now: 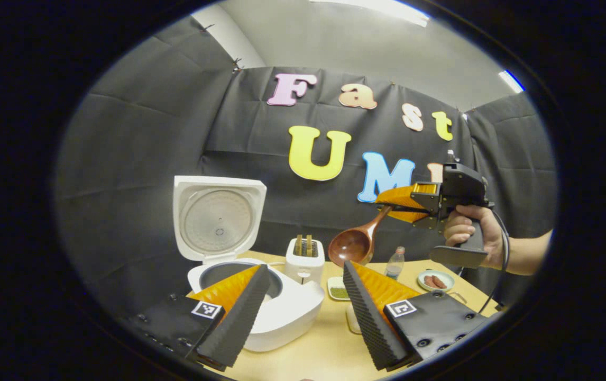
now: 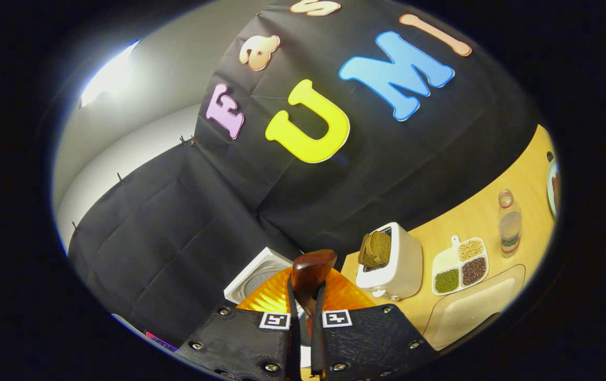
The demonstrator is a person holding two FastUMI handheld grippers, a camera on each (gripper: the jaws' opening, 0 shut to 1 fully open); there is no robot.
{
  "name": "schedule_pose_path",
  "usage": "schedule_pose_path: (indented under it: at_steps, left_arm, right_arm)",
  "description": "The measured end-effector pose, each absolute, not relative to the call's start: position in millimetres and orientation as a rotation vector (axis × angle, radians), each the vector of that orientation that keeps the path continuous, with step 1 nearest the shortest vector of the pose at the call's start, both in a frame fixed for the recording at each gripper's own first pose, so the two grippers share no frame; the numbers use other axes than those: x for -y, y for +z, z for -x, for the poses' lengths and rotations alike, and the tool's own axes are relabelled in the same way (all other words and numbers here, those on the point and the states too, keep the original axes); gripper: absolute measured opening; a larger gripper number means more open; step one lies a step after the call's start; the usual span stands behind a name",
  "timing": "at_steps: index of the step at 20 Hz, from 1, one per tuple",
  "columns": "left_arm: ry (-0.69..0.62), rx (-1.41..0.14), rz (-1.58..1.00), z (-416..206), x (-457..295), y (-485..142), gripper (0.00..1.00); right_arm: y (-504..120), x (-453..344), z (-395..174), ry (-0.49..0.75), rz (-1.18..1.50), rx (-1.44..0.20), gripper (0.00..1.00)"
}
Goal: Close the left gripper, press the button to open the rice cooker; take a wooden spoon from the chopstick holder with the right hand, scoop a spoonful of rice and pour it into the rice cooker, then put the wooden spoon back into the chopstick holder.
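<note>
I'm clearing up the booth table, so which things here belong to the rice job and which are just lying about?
Job: rice cooker, lid up; wooden spoon held in the right tool; divided grain dish.
Lying about: toaster, water bottle, sausage plate.

Both views are evenly lit from above; a ceiling light strip (image 1: 382,8) glows at the top of the left gripper view, and a window-like bright patch (image 2: 107,79) blows out to white in the right gripper view. Fisheye bending curves the table (image 2: 525,174) and walls near the edges; focus is fairly sharp, shadows soft.
</note>
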State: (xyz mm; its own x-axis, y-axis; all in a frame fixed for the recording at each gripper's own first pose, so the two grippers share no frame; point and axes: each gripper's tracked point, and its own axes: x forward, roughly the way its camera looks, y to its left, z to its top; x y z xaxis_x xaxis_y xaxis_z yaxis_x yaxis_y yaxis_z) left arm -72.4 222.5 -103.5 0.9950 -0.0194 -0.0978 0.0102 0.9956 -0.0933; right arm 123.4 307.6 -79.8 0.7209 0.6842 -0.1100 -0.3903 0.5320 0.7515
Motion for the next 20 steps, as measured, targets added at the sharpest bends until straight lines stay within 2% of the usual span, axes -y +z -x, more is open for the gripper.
schedule_pose_path:
  at_steps: [20]
  left_arm:
    - [-0.142, -0.121, 0.061, 50, -97, -94, 0.97]
  right_arm:
    - [-91, -83, -90, 0.409, -0.823, -0.377, 0.07]
